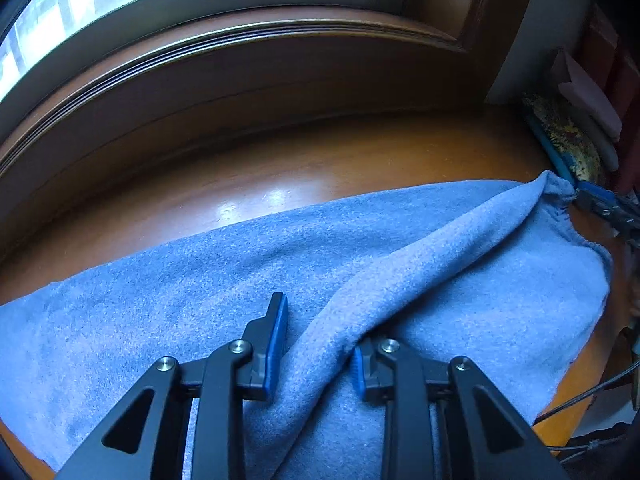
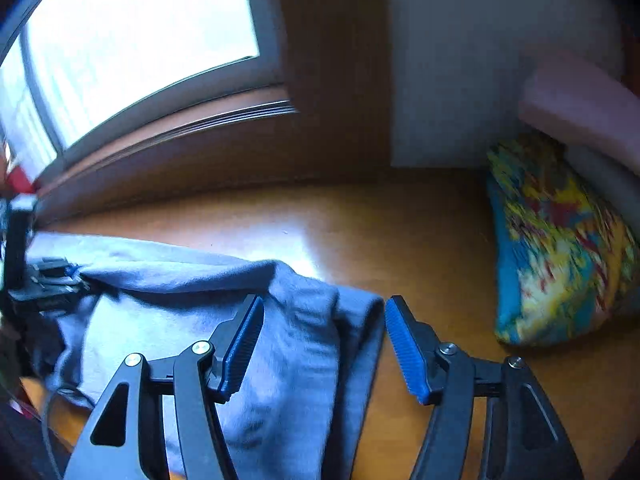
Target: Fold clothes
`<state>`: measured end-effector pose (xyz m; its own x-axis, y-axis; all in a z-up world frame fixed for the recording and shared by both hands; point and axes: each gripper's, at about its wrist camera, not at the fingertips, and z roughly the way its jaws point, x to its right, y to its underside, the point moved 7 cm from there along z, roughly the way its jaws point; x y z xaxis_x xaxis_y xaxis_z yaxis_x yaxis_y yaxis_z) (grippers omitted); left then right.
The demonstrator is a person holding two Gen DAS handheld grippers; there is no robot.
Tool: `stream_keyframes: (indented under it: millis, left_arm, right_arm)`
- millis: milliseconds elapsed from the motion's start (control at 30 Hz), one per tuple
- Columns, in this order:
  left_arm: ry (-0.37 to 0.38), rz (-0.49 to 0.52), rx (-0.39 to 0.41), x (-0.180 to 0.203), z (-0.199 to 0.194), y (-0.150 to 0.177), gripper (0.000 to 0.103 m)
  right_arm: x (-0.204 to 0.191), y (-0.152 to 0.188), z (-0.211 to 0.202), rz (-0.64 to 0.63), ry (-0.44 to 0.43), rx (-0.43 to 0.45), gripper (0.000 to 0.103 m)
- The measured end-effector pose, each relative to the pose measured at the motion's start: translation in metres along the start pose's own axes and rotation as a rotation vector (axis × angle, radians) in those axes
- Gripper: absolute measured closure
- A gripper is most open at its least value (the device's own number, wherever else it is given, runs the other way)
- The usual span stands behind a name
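A blue fleece garment (image 1: 200,280) lies spread on the wooden table (image 1: 320,160). A raised fold (image 1: 420,256) runs across it from the near middle to its far right corner. My left gripper (image 1: 320,340) straddles the near end of that fold. Its jaws are slightly apart, with a gap between the left pad (image 1: 278,344) and the cloth. In the right wrist view, my right gripper (image 2: 325,304) is open wide over the bunched right edge of the garment (image 2: 312,320), and its right pad (image 2: 404,352) is clear of the cloth. Each gripper shows at the edge of the other's view.
A window with a wooden sill (image 1: 240,60) runs along the back of the table. A colourful cushion (image 2: 560,260) and pale folded items (image 2: 580,112) sit against the wall at right. Thin cables (image 1: 580,400) hang off the table's right edge.
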<state>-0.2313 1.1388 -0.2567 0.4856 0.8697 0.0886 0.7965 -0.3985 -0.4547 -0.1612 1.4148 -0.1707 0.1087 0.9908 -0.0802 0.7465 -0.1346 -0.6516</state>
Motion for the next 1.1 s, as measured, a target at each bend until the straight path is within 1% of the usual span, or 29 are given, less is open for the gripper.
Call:
stream_keyframes:
  millis: [67, 100, 133, 167, 200, 267, 333, 400, 467, 500, 567, 633, 667, 700, 767, 800, 867, 933, 1000, 1033, 1067, 1100]
  left_arm:
    - [0.033, -0.018, 0.013, 0.0, -0.005, -0.004, 0.078]
    - [0.062, -0.033, 0.032, 0.0, -0.01, -0.007, 0.078]
    - [0.073, -0.041, 0.042, -0.001, -0.012, -0.01, 0.078]
    - [0.082, -0.049, 0.051, -0.002, -0.013, -0.012, 0.078]
    - [0.081, -0.049, 0.056, -0.003, -0.013, -0.013, 0.078]
    - [0.082, -0.032, 0.053, -0.002, -0.011, -0.017, 0.079]
    - [0.098, -0.001, 0.053, 0.006, -0.012, -0.023, 0.079]
    - [0.106, 0.027, 0.06, 0.014, -0.014, -0.027, 0.079]
    - [0.097, 0.052, 0.082, 0.023, -0.018, -0.021, 0.079]
    - [0.096, 0.058, 0.075, 0.025, -0.014, -0.024, 0.079]
    - [0.099, 0.053, 0.03, 0.03, 0.005, -0.031, 0.079]
    - [0.091, 0.043, 0.013, 0.027, 0.014, -0.032, 0.079]
    - [0.084, 0.04, 0.009, 0.027, 0.018, -0.033, 0.076]
    - [0.077, 0.037, 0.005, 0.026, 0.022, -0.034, 0.073]
    - [0.057, 0.059, 0.006, 0.028, 0.022, -0.035, 0.069]
    - [0.06, 0.072, 0.007, 0.03, 0.021, -0.035, 0.067]
    - [0.055, 0.091, 0.003, 0.034, 0.019, -0.034, 0.051]
    - [0.042, 0.102, -0.005, 0.038, 0.017, -0.032, 0.045]
    - [0.037, 0.099, -0.006, 0.038, 0.011, -0.03, 0.045]
    - [0.058, 0.088, -0.011, 0.038, 0.007, -0.028, 0.044]
    - [0.081, 0.074, -0.016, 0.038, 0.002, -0.026, 0.044]
    - [0.097, 0.051, -0.022, 0.036, -0.003, -0.023, 0.044]
  right_arm:
    - [-0.003, -0.003, 0.01, -0.011, -0.005, 0.003, 0.04]
    - [-0.004, -0.004, 0.013, -0.009, -0.014, 0.004, 0.044]
    - [-0.004, -0.003, 0.015, -0.004, -0.024, 0.005, 0.051]
    - [-0.004, -0.002, 0.017, 0.0, -0.026, 0.0, 0.075]
    - [-0.003, 0.0, 0.019, 0.014, -0.022, -0.011, 0.075]
    - [0.001, 0.0, 0.011, 0.059, -0.02, 0.001, 0.075]
    - [0.004, -0.002, -0.002, 0.075, 0.007, 0.024, 0.075]
    - [0.007, -0.011, -0.004, 0.074, 0.045, 0.039, 0.075]
    - [0.014, -0.011, 0.001, 0.079, 0.076, 0.011, 0.075]
    - [0.017, -0.01, 0.007, 0.078, 0.09, -0.013, 0.075]
    - [0.023, -0.01, 0.028, 0.067, 0.124, -0.075, 0.075]
    - [0.024, -0.01, 0.041, 0.052, 0.151, -0.095, 0.074]
    - [0.024, -0.011, 0.045, 0.042, 0.167, -0.097, 0.074]
    - [0.023, -0.011, 0.048, 0.035, 0.176, -0.102, 0.073]
    - [0.021, -0.011, 0.051, 0.025, 0.194, -0.111, 0.068]
    - [0.021, -0.013, 0.051, 0.022, 0.207, -0.111, 0.064]
    - [0.02, -0.016, 0.046, 0.032, 0.227, -0.099, 0.061]
    - [0.021, -0.018, 0.028, 0.056, 0.252, -0.057, 0.059]
    - [0.021, -0.019, 0.009, 0.082, 0.278, -0.01, 0.05]
    - [0.02, -0.02, -0.002, 0.1, 0.292, 0.016, 0.041]
    - [0.017, -0.019, -0.014, 0.128, 0.296, 0.048, 0.035]
    - [0.013, -0.018, -0.022, 0.156, 0.279, 0.066, 0.034]
